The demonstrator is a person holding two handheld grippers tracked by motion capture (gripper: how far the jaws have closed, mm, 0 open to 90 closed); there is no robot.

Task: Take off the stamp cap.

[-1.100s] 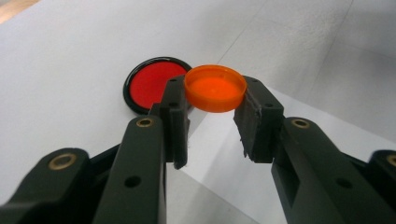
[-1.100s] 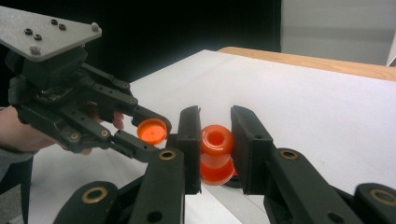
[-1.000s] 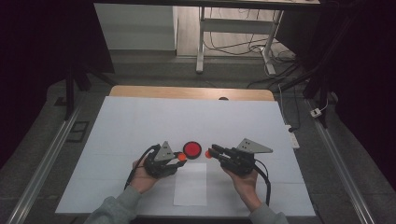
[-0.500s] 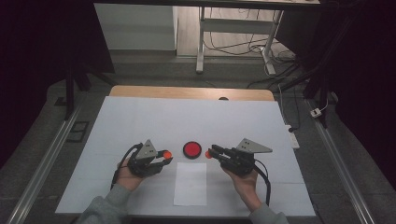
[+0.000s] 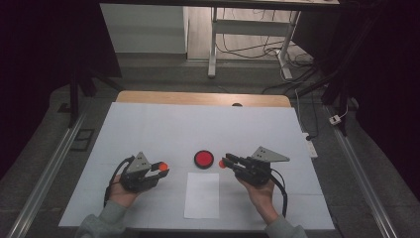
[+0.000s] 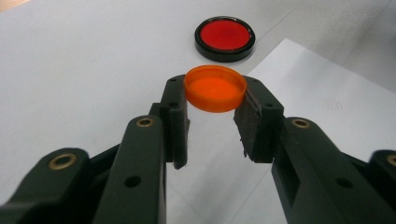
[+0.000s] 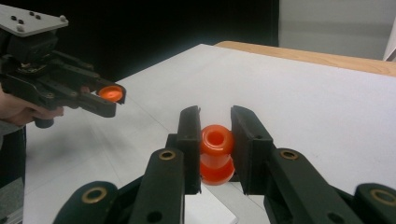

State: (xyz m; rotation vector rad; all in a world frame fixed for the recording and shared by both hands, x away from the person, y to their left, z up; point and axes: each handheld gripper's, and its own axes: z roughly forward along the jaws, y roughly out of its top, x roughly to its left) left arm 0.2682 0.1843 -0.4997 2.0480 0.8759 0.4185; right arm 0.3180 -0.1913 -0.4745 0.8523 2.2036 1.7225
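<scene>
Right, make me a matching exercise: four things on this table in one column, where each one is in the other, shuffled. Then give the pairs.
Things
1. orange cap
2. orange bottle
3. red disc with a black rim
4. white sheet of paper

Places
A. lying flat on the table nearest the person, between the two hands
B. clamped in the left tool
C. on the table just beyond the paper
D. clamped in the right tool

Pairs: 1-B, 2-D, 3-C, 4-A
</scene>
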